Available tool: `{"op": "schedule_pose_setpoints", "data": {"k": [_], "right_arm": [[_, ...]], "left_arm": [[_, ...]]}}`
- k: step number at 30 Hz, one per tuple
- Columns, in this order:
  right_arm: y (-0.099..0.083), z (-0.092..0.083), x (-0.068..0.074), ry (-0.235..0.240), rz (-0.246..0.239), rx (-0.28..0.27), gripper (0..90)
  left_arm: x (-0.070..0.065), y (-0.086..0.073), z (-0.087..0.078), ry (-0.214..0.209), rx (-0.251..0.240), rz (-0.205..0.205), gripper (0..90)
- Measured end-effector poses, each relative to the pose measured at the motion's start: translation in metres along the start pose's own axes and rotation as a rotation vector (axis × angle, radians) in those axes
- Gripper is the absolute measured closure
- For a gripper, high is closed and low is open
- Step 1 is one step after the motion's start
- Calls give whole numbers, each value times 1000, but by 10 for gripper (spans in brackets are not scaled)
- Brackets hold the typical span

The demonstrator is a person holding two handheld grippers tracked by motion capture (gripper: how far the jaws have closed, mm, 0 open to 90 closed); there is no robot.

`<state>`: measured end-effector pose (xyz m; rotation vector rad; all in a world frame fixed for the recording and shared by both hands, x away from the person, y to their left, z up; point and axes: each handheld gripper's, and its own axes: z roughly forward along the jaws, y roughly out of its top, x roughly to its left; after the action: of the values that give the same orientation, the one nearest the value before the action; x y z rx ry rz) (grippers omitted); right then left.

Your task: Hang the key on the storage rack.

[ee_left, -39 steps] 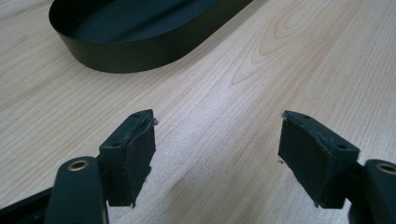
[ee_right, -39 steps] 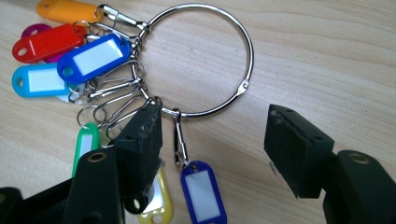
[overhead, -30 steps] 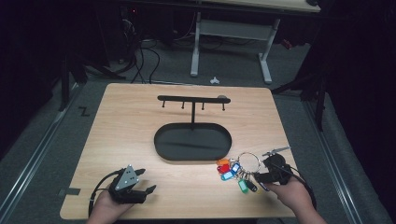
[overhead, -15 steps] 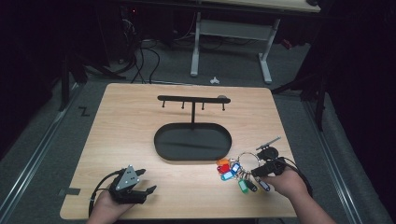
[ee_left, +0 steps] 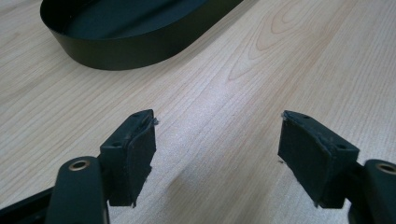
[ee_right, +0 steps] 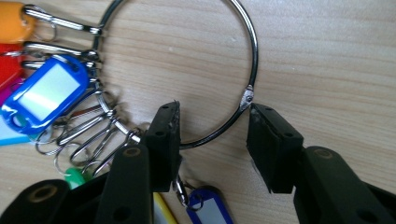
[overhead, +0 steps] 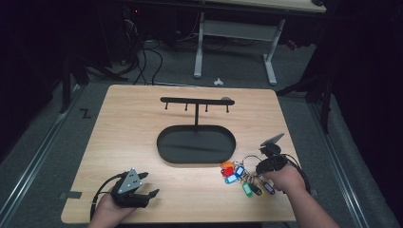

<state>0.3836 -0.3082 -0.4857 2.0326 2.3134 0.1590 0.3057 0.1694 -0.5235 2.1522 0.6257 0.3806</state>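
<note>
Your right gripper [ee_right: 212, 140] is closing its jaws around the large silver wire key ring [ee_right: 250, 70] lying on the light wooden table [overhead: 142, 133]; pads not yet pressing. Your left gripper [ee_left: 217, 154] is resting open.

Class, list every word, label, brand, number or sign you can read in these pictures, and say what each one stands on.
None can be read.
Blue key tag: its clear window shows a blank white insert.
Other tags on the key ring: cut off at the picture's edge or too small in the high view; no writing made out.
Black stand and table: no markings seen.
</note>
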Motion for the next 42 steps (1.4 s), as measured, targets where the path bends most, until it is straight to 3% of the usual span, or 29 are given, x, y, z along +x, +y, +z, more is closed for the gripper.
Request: {"op": "schedule_pose_setpoints", "data": {"k": [3,7,10,12,19,21,25,29,37,42], "right_arm": [[1,2,-3,2,18,-1,622],[0,1,-2,-27,-8,8,737],[-1,1,0,-43,-58,5,846],[-2,2,5,-78,-120,-20,856],[6,3,10,-98,-141,-56,853],[9,3,10,-80,-132,-54,784],[10,-2,10,-74,-124,-37,738],[6,-6,5,-33,-82,1,678],[9,-1,7,-19,-93,46,653],[10,2,3,-20,-63,93,659]], "left_arm": [[0,0,0,0,2,-1,279],[0,0,0,-2,6,-4,279],[-1,0,1,-4,7,-3,280],[-1,0,1,-5,9,-2,280],[-1,0,2,-3,12,2,280],[-1,0,2,-5,15,2,280],[-1,-1,2,-4,16,5,280],[-2,0,2,-8,19,7,281],[-2,0,3,-9,26,13,282],[-2,-1,3,-10,26,12,282]]}}
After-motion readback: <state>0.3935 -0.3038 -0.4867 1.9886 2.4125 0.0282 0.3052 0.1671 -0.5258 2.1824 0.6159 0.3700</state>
